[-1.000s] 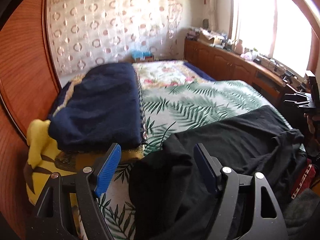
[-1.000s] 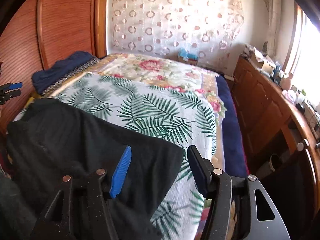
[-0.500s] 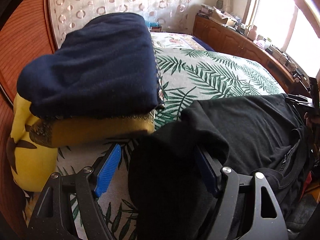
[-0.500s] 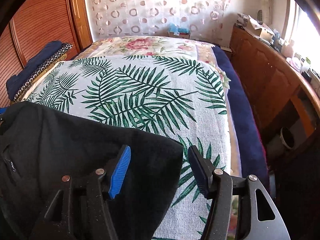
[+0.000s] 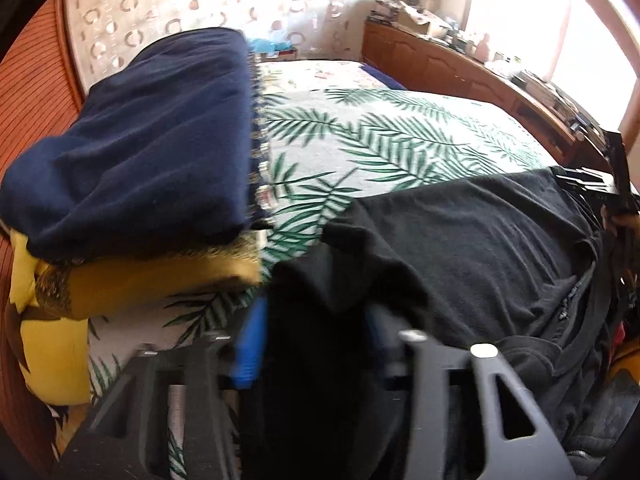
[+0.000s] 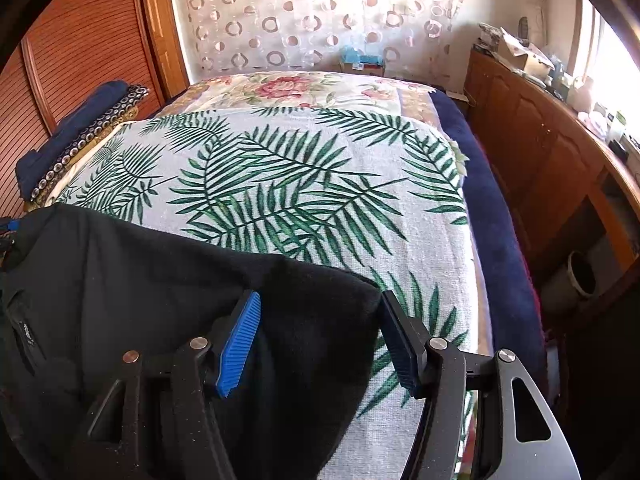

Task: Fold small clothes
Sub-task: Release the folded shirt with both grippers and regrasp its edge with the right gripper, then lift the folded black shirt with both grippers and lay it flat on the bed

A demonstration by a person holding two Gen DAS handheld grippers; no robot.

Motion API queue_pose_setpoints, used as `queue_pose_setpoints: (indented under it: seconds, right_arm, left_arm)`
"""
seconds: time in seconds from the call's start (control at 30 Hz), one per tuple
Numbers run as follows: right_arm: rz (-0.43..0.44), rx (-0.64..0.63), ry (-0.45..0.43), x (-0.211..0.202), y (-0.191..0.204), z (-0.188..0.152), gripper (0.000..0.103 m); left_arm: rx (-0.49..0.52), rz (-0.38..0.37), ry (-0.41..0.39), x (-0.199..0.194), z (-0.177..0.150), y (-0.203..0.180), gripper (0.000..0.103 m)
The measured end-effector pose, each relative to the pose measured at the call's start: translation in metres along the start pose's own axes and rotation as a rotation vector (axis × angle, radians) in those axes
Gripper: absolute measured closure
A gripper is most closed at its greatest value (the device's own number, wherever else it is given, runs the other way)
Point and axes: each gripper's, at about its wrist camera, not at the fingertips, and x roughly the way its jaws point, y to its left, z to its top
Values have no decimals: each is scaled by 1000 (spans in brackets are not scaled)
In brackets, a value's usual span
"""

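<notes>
While lying spread on the palm-leaf bedspread (image 6: 320,184), black garment (image 5: 460,240) bunching between left gripper (image 5: 316,332) jaws, apparently pinching it, right gripper (image 6: 320,332) jaws standing spread over its corner, folded navy-and-yellow stack (image 5: 132,152) sitting beyond the left jaws.

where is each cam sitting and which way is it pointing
Left wrist: on the left tool, low over the bed's near left corner, facing the curtain past a navy-and-yellow stack; its fingers close on the black garment; the right tool shows at far right.
Right wrist: on the right tool, fingers apart around the garment's right corner, facing up the bed toward the curtain.
Shared: black garment, palm-leaf cover, stack, curtain.
</notes>
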Motion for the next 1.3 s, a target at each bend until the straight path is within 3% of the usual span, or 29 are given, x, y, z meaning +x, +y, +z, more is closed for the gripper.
queue_pose_setpoints:
  seconds: [0.07,0.13,0.17,0.2,0.33,0.5,0.63,0.87,1.07,1.3]
  right_arm:
    - [24,-20,-11,-1,3,-2,53]
    - [74,-35,-11,-2,7,-4,88]
    - [69,-52,-69,-3,10,-5,92]
    - [65,-65,-72,-5,13,-6,94]
    - [108,-66,-161,-37,18,-16,95]
    - [160,-59,-370,-132,30,-24,96]
    - [145,-88,-511,-212,43,-27,96]
    - [92,-156,-681,-320,65,-23,96]
    - [57,-198,-775,-378,79,-28,96]
    - [48,-184,-771,-386,82,-44,96]
  left_arm:
    - [30,-5,3,-1,2,-6,88]
    - [59,-12,-26,-11,4,-13,90]
    - [59,-21,-47,-18,5,-17,91]
    - [52,-30,-70,-26,6,-17,91]
    - [18,-21,-184,-74,11,-18,92]
    - [25,-92,-361,-158,28,-30,93]
    - [57,-120,-478,-217,42,-45,93]
    - [76,-148,-658,-296,55,-50,93]
    - [71,-139,-730,-313,64,-40,93]
    - [59,-136,-735,-310,52,-35,93]
